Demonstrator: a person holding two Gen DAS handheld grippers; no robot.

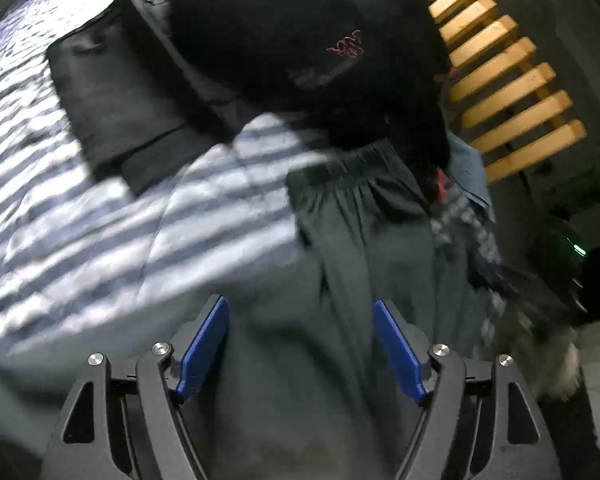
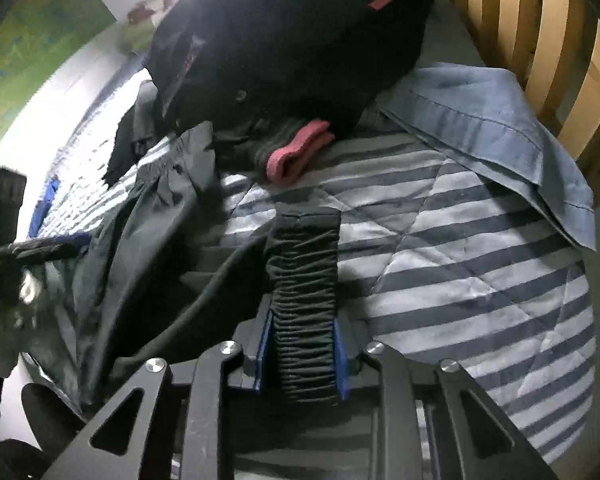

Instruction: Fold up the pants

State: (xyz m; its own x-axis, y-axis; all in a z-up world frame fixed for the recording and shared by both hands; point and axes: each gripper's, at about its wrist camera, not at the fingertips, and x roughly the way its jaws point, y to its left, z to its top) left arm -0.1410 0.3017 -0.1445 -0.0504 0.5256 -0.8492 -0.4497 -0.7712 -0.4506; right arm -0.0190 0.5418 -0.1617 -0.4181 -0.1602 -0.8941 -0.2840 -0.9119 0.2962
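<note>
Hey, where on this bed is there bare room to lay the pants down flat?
Free: the striped quilt, between the blue pillowcase near the wooden slats and the right tongs, shut on the pants' waistband. Also the sunlit stripes left of the grey pants. Crowded: the black clothes pile and folded dark garment at the far end.

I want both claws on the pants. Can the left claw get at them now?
Probably yes: the left claw is open right over the grey pants, with nothing between them, while the right claw grips the waistband.
</note>
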